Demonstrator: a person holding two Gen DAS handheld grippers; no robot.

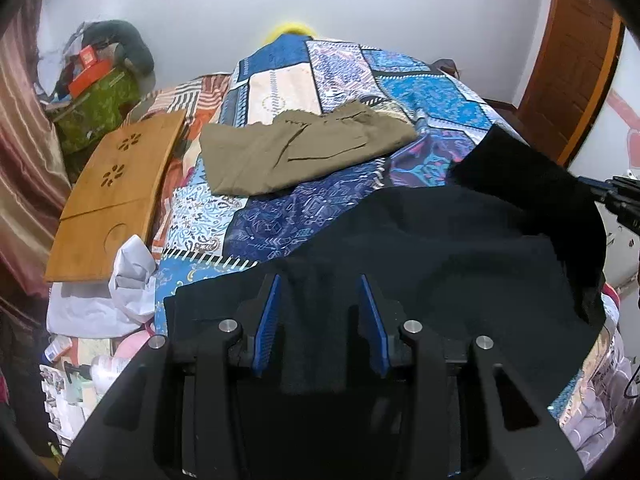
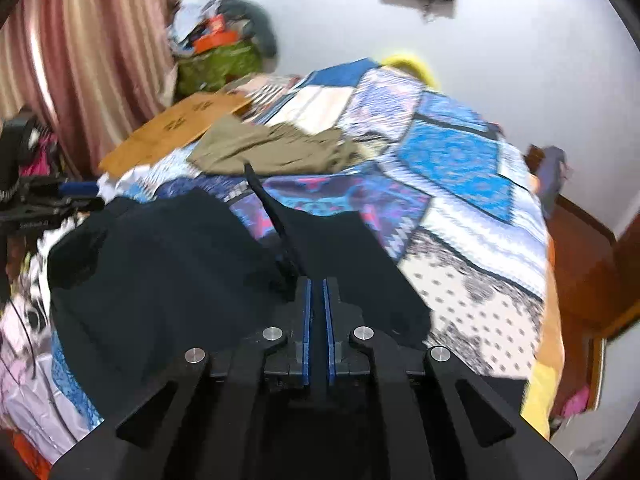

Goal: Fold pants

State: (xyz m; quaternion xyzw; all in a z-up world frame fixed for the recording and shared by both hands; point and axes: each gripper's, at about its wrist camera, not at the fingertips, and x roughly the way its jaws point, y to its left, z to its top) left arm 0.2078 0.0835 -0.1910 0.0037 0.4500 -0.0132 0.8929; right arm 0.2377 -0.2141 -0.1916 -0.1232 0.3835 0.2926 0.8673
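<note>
A flat bamboo lap tray (image 1: 116, 192) with flower cut-outs lies at the bed's left edge, and beside it a folded olive-khaki pair of pants (image 1: 304, 152) rests on the blue patchwork bedspread (image 1: 280, 220). Nearer the cameras, the black pants (image 1: 440, 264) to be folded sprawl over the near edge of the bed. The left gripper (image 1: 322, 320) has its jaws open, with a strip of the black cloth lying between the blue pads, unpinched. The right gripper (image 2: 317, 320) has its jaws nearly closed, apparently pinching black fabric. To fold well, the left should probably close on its edge, then both pull taut and even before laying over.
</note>
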